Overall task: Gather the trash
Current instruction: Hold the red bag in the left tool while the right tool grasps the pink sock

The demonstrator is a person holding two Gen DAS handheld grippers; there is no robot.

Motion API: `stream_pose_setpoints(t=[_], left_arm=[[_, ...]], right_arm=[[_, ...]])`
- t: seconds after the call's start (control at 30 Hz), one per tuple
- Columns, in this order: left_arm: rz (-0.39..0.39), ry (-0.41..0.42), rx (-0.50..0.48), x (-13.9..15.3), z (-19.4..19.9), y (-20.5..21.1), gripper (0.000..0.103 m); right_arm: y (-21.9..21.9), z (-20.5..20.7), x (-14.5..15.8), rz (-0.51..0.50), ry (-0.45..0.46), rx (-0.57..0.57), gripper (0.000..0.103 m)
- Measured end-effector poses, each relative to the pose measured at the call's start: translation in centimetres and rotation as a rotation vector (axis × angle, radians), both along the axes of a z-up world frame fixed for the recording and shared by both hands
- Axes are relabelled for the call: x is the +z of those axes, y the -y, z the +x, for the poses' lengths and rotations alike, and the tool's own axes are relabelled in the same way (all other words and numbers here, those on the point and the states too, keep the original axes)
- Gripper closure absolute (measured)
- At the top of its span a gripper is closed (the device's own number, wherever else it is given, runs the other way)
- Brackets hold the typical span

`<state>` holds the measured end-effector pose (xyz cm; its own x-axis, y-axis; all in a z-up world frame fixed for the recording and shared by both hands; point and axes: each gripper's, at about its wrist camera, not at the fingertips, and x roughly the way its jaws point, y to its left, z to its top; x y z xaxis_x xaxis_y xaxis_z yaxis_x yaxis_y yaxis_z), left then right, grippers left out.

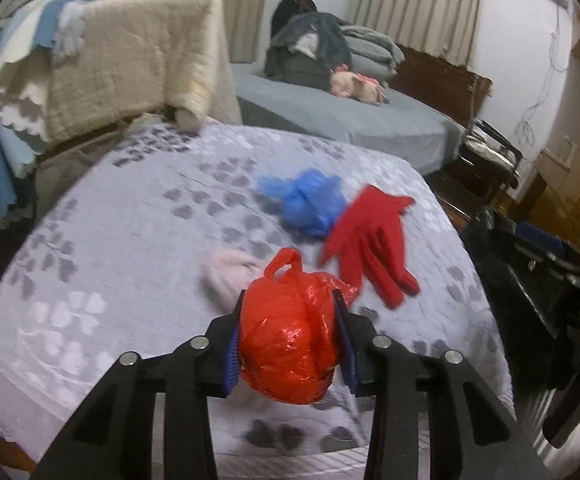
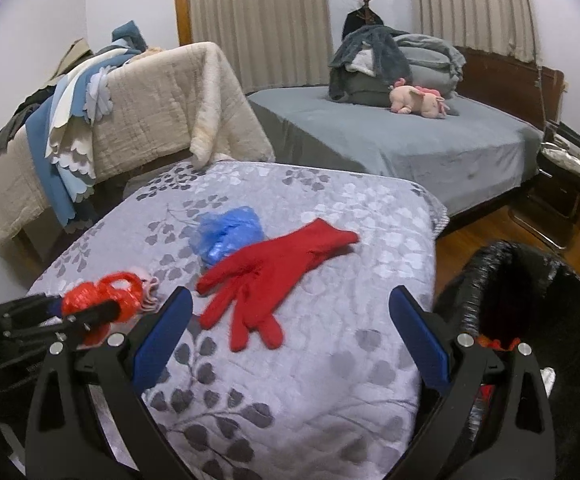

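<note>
My left gripper is shut on a crumpled red plastic bag and holds it above the grey leaf-patterned bedspread. It also shows at the left of the right wrist view. A crumpled blue plastic bag and a red glove lie on the bedspread ahead. A pale pink cloth lies just behind the red bag. My right gripper is open and empty above the bedspread, near the glove. A black-lined trash bin stands at the right.
A cream quilt and blue cloths hang over a rail at the back left. A grey bed with folded blankets and a pink plush toy is behind. A chair and wooden floor are at the right.
</note>
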<state>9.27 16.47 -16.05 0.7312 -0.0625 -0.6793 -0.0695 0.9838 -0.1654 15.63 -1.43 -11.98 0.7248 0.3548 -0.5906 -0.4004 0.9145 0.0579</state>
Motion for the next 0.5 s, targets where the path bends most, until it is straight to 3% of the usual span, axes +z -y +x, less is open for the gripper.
stream_pose_setpoints(t=[0.5], left_arm=[[0.043,0.015,0.207,0.0,-1.8,-9.1,0.064]], right_arm=[[-10.8,0.9,-2.0,-0.025,-0.032,0.166,0.007]])
